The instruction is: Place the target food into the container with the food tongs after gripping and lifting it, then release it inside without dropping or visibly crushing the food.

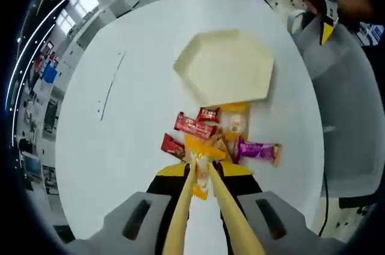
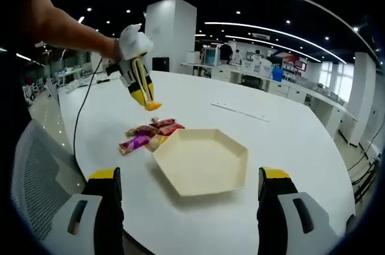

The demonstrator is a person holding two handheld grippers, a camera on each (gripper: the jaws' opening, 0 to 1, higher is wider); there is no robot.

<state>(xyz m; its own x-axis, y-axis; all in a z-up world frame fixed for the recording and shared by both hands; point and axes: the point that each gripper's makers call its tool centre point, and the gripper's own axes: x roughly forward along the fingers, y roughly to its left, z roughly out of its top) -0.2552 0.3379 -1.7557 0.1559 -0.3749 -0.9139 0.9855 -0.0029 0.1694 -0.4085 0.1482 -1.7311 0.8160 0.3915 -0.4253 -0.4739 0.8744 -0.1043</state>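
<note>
Lift step: left gripper (image 1: pixel 203 174) squeezes tongs (image 1: pixel 207 207) pinching a yellow packet (image 1: pixel 201 177); tray (image 1: pixel 225 65) ahead awaits; right gripper (image 2: pixel 189 198) spread.

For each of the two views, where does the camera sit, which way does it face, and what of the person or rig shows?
Left gripper view: rides the left gripper, looking down along the tongs, shut on a yellow packet, over the snack pile and hexagonal tray.
Right gripper view: rides the right gripper, jaws open, facing the tray; a gloved hand holds the left gripper.
Shared: tray, snacks, white table.
</note>
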